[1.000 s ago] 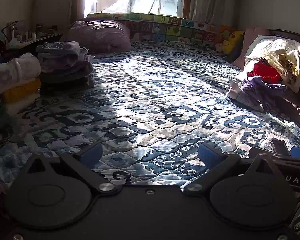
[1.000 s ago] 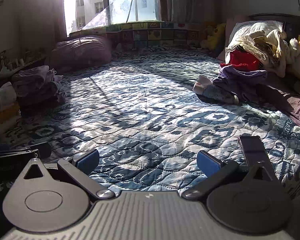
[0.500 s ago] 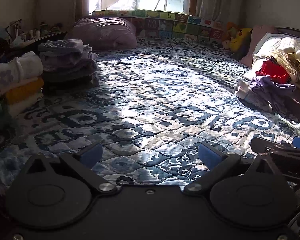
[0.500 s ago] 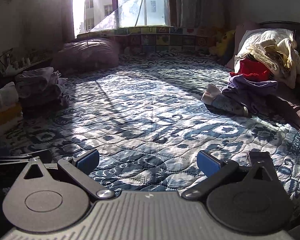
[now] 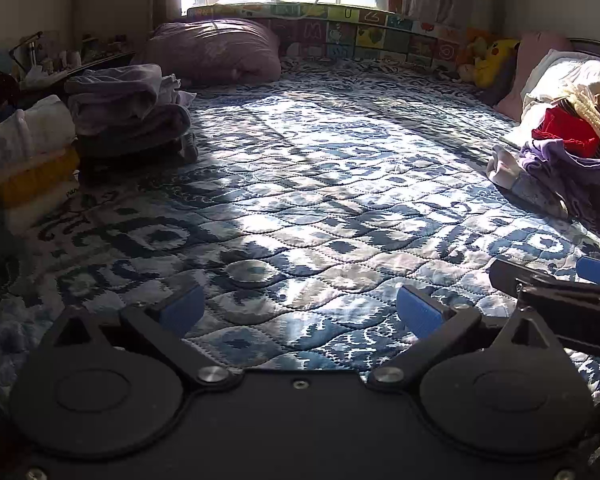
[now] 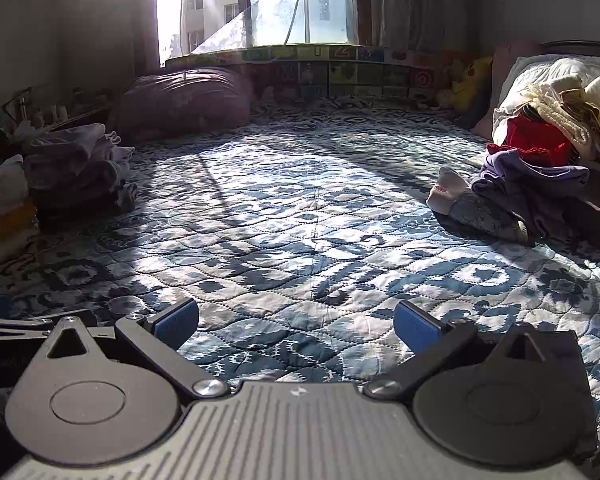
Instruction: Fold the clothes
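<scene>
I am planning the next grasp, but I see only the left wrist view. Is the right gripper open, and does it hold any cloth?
Observer: The right gripper is open; only the quilt shows between its pads.
Operator: Does anything lie close to it?
Observer: Yes, a dark flat thing lies on the quilt, partly hidden behind its right finger. I cannot tell what it is.
</scene>
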A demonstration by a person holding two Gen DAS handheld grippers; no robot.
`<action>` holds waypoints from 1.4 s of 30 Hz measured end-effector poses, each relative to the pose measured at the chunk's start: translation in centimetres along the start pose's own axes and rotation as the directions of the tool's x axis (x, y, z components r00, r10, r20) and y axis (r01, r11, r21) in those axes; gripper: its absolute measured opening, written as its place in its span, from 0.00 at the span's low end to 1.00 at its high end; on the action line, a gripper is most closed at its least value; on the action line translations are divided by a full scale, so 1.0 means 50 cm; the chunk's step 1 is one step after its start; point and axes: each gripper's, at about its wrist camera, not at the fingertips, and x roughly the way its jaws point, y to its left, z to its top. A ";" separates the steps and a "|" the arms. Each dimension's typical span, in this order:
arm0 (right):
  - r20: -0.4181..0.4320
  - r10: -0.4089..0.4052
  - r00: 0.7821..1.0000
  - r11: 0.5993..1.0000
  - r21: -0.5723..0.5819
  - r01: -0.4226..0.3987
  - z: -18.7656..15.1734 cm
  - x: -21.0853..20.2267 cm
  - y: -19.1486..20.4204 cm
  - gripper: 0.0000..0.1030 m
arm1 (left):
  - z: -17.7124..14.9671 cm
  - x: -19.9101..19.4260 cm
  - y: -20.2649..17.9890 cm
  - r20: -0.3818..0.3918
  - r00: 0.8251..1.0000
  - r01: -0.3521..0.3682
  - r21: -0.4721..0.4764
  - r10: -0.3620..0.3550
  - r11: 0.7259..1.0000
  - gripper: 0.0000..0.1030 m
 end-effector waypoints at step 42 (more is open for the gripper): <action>0.109 -0.186 0.976 0.834 0.542 0.099 0.002 0.171 -0.558 1.00 | 0.241 0.438 -0.575 -0.074 0.884 0.459 0.326 -0.462 0.826 0.77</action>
